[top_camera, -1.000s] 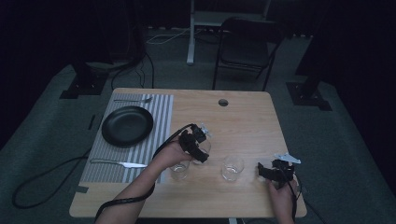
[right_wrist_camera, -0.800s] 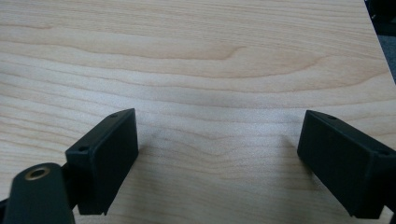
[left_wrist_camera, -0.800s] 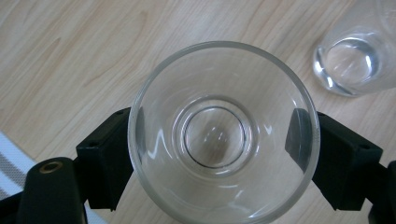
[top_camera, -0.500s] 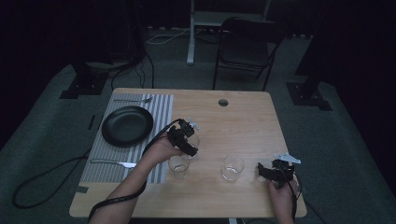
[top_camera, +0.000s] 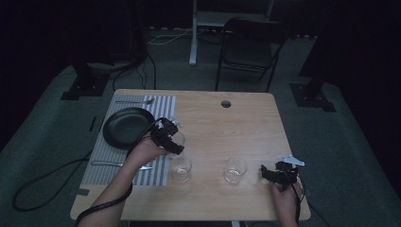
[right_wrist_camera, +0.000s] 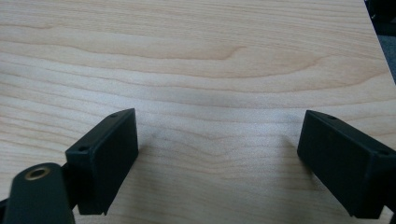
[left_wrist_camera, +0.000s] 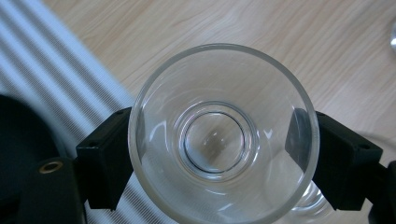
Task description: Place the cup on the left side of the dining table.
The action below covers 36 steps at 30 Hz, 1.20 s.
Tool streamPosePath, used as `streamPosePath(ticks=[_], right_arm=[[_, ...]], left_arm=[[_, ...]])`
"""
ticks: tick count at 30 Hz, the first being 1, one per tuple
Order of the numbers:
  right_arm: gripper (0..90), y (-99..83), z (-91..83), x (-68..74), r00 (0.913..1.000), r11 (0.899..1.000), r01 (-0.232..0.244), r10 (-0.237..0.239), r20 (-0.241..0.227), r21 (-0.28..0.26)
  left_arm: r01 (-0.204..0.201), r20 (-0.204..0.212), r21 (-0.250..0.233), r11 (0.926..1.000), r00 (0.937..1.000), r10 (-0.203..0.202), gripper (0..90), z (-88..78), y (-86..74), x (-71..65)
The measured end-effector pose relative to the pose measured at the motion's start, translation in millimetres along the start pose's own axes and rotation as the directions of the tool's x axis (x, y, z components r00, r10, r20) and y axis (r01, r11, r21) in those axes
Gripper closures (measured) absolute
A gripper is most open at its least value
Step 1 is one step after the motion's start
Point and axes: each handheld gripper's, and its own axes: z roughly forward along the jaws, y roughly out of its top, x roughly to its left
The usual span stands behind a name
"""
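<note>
Now, held glass [left_wrist_camera: 223, 135]: clamped between the two black jaws of the left hand-held gripper [top_camera: 168, 137], one jaw on each side of its wall, seen mouth-on in the left gripper view; in the high view it sits just beyond the striped placemat's [top_camera: 101, 153] right edge, whether lifted or resting I cannot tell
Grip risk: the wall is smooth, clear and round, so the jaws likely meet it on two narrow patches; a loose squeeze or a quick wrist turn could let it slide out or spin
Squeeze risk: too hard a clamp on thin glass could crack it
Nearest neighbour: a second glass [top_camera: 181, 169] stands on the desk [top_camera: 246, 123] just nearer the person than the held one; a low or hasty sweep could knock it over
Other neighbours: the black plate [top_camera: 125, 126] lies just left of the gripper, and a knife [top_camera: 118, 165] lies on the mat beside the forearm; a trailing cable or sleeve could drag either
Third glass [top_camera: 235, 170]: upright, near the right hand-held gripper [top_camera: 270, 174], which rests low with its jaws wide apart over bare wood; a careless move forward could tip it
Light: dim, and clear rims are hard to see, so misjudged clearance seems the likeliest cause
</note>
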Motion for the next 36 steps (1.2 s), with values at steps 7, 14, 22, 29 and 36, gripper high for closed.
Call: streamPosePath(ticks=[7,14,22,29,36], right_arm=[[11.9,0.0,0.0,0.0,1.0,1.0,0.0,0.0,0.0,0.0],[11.9,0.0,0.0,0.0,1.0,1.0,0.0,0.0,0.0,0.0],[11.9,0.0,0.0,0.0,1.0,1.0,0.0,0.0,0.0,0.0],[11.9,0.0,0.0,0.0,1.0,1.0,0.0,0.0,0.0,0.0],[11.9,0.0,0.0,0.0,1.0,1.0,0.0,0.0,0.0,0.0]], left_arm=[[0.052,-0.035,0.011,0.9986,0.998,-0.052,18.5,-9.8,-22.9,21.1],[0.091,-0.062,0.031,0.9953,0.9941,-0.089,18.5,-15.7,-43.5,37.0],[0.105,-0.074,0.056,0.9929,0.9921,-0.101,18.5,-15.2,-54.6,44.7],[0.137,-0.08,0.072,0.988,0.9882,-0.131,18.5,-9.9,-66.1,53.5],[0.157,-0.093,0.08,0.9843,0.9843,-0.15,18.4,-2.0,-73.1,61.0]])
